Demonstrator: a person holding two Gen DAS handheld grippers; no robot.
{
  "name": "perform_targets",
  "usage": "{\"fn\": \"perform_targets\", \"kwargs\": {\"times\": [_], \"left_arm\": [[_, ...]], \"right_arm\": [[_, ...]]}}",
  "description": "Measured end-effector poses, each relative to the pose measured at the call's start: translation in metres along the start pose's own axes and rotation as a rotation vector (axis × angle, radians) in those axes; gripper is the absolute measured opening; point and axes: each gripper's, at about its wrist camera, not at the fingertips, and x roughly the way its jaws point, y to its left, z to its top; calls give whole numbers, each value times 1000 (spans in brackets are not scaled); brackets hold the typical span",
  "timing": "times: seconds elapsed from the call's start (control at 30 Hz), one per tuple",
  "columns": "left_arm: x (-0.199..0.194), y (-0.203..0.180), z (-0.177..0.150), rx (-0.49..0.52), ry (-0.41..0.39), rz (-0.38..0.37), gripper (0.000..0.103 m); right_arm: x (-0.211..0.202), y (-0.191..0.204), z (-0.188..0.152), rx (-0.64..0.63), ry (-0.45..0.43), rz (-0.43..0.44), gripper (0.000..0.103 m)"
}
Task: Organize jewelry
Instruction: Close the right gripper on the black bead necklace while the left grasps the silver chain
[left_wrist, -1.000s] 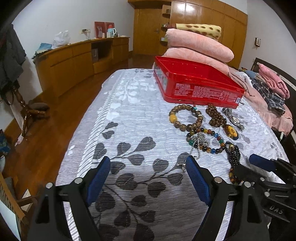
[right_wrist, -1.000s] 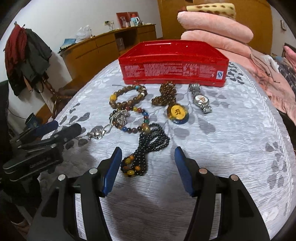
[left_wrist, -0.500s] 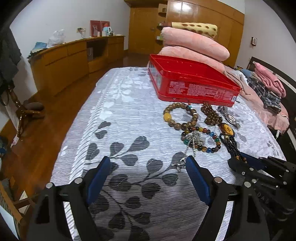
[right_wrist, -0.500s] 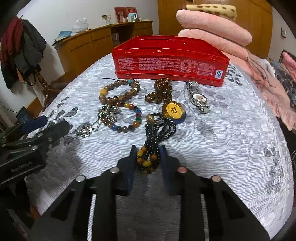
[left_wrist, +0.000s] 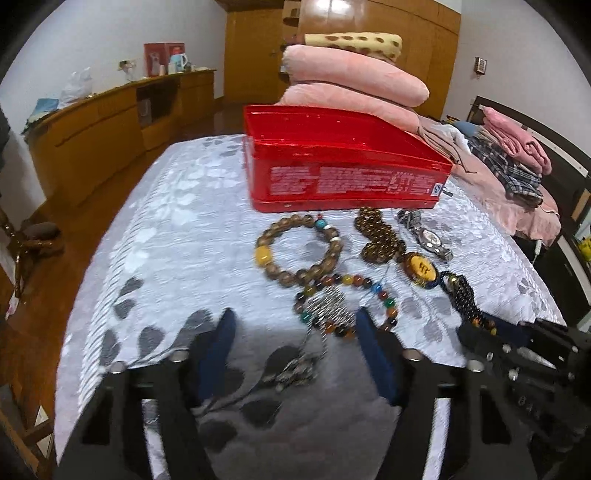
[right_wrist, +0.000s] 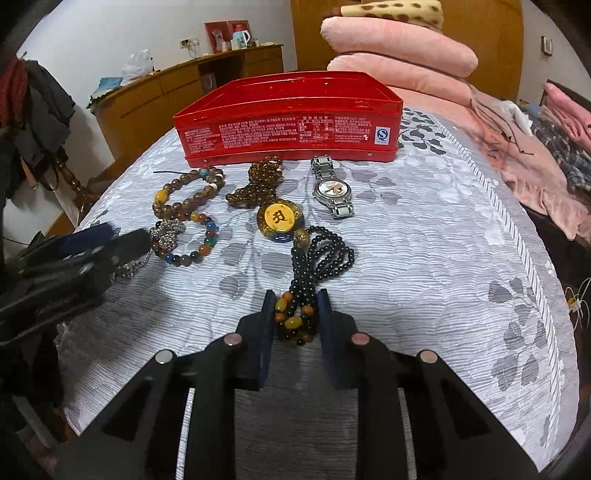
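Both grippers now engage: right gripper (right_wrist: 294, 319), wide a second ago, clamps the black bead necklace's (right_wrist: 317, 258) amber end on the bedspread; left gripper (left_wrist: 295, 341) is closing around the silver chain pendant (left_wrist: 297, 369), before the red tin (right_wrist: 288, 122).

A glossy red tin (right_wrist: 288, 129) is being shown on ribbed, matt grey cloth (right_wrist: 424, 258); before it, polished beads (right_wrist: 188, 190) and a shiny metal watch (right_wrist: 332, 190) are being displayed.
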Motion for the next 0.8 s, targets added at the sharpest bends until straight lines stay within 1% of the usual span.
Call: {"fn": "perform_targets", "kwargs": {"times": [0.07, 0.2, 0.47, 0.6, 0.73, 0.8], "left_arm": [[6, -3, 2, -4, 20, -19, 46], [12, -10, 4, 8, 36, -31, 35], [19, -18, 7, 32, 59, -43, 29], [23, -20, 9, 40, 74, -40, 28], [23, -16, 8, 14, 69, -47, 18], [20, -11, 7, -8, 62, -66, 17]], "right_arm": [[0, -1, 0, -1, 0, 7, 21], [1, -5, 1, 2, -1, 21, 22], [3, -8, 2, 1, -5, 40, 22], [3, -8, 2, 1, -6, 42, 22], [3, -8, 2, -1, -7, 38, 22], [3, -8, 2, -1, -7, 38, 22]]}}
